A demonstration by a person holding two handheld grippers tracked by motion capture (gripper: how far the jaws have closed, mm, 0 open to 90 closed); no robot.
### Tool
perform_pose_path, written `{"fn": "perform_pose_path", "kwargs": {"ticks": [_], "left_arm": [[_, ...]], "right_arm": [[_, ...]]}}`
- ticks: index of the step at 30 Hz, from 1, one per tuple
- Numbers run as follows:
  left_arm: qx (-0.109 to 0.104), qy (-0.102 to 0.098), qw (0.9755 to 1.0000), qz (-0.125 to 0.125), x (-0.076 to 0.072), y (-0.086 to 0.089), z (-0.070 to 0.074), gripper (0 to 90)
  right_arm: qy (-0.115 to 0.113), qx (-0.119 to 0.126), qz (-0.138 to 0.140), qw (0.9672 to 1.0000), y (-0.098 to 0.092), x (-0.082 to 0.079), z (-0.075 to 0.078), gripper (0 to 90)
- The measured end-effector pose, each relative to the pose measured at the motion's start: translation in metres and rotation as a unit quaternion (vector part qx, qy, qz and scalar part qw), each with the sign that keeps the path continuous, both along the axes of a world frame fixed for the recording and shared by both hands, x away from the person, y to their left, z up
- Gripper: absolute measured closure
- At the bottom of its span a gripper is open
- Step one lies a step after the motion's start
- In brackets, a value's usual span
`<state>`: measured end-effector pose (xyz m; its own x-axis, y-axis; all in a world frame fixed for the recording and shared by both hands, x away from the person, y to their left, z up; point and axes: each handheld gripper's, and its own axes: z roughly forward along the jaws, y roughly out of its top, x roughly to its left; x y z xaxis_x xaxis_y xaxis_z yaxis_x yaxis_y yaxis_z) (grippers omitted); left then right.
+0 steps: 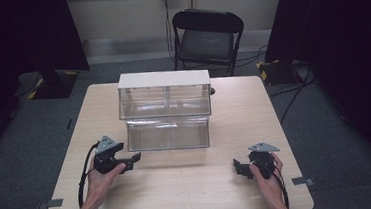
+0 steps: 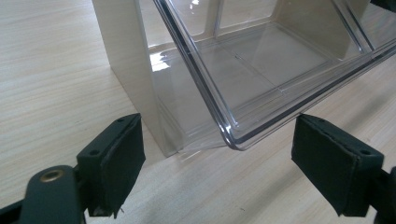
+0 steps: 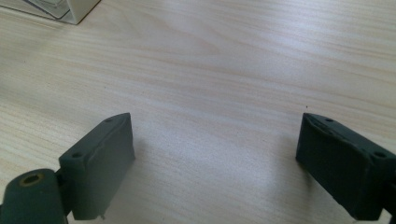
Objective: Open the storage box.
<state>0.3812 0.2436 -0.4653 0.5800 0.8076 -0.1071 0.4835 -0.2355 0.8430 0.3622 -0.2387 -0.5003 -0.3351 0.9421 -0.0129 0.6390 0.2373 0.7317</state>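
Note:
A small cabinet [image 1: 164, 93] with a pale frame and clear plastic drawers stands at the far middle of the wooden table [image 1: 190, 184]. Its lower drawer [image 1: 168, 134] is pulled out toward me. My left gripper [image 1: 132, 160] sits just left of that drawer's front corner. In the left gripper view the jaws stand apart, the gripper [image 2: 217, 154] is open, and the clear drawer corner [image 2: 261, 60] and cabinet side wall [image 2: 126, 60] lie just ahead, untouched. My right gripper [image 1: 238, 168] rests near the table's front right, open [image 3: 215, 154] over bare wood, with the cabinet's corner [image 3: 79, 9] far off.
A black folding chair [image 1: 207, 35] stands beyond the table against the wall. Dark curtains [image 1: 17, 37] hang at both sides, and cables run across the grey floor [image 1: 293, 96]. Grey tape marks [image 1: 54, 203] sit at the table's front corners.

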Motion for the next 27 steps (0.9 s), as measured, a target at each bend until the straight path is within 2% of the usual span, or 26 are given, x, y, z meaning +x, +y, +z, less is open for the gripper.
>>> {"fn": "perform_pose_path", "kwargs": {"ticks": [12, 27], "left_arm": [[-0.008, -0.002, 1.0, -0.001, -0.0007, -0.0003, 0.0005, 17.0], [-0.002, -0.004, 1.0, -0.005, -0.0006, -0.0018, 0.0026, 16.8]], "right_arm": [[0.0, 0.0, 0.001, 1.0, 0.0, 0.0001, 0.0, 10.5], [0.0, 0.0, 0.001, 1.0, 0.0001, 0.0003, 0.0, 10.3]]}}
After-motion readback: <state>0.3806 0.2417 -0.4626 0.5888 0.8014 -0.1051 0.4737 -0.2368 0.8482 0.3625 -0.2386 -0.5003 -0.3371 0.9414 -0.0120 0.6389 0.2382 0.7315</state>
